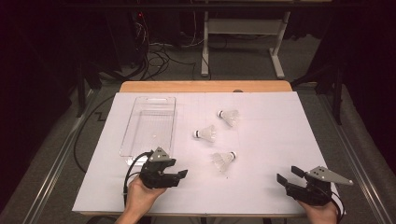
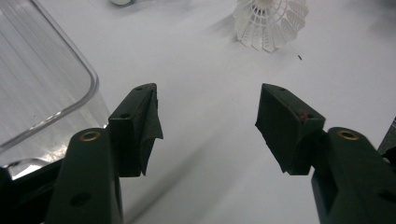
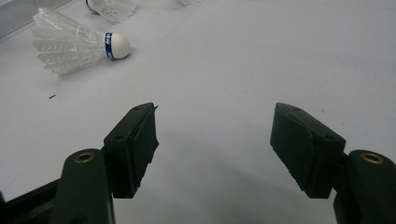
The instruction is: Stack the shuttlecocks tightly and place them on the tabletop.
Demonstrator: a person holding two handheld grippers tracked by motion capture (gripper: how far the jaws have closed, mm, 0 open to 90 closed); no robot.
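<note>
Three shuttlecocks loose on the bench, both grippers parted and empty

Three white shuttlecocks lie on the white sheet that covers the bench (image 1: 261, 186). In the high view the nearest shuttlecock (image 1: 223, 160) rests on its side between the two grippers, a little beyond them, with its cork pointing right. The middle shuttlecock (image 1: 206, 134) lies farther back with its cork to the left, and the far shuttlecock (image 1: 229, 116) lies beyond that, cork toward the upper left. All three are apart from one another and none is touched by a gripper.

A clear plastic tray (image 1: 140, 109) sits lengthwise on the left part of the bench, its handle end away from the person. The shuttlecocks lie to its right, outside it.

The left gripper (image 1: 180, 177) is held low at the near left, just beside the tray's near corner, with its jaws spread wide and nothing between them. In the left gripper view the tray's rounded corner (image 2: 88, 79) shows at the left, and the feathered skirt of a shuttlecock (image 2: 270, 23) lies ahead, well clear of the jaws.

The right gripper (image 1: 288, 174) is held at the near right, well apart from the tray, its jaws also spread wide and empty. In the right gripper view the nearest shuttlecock (image 3: 74, 44), with a blue band by its cork, lies ahead to the left; another shuttlecock (image 3: 112, 7) lies beyond it.
</note>
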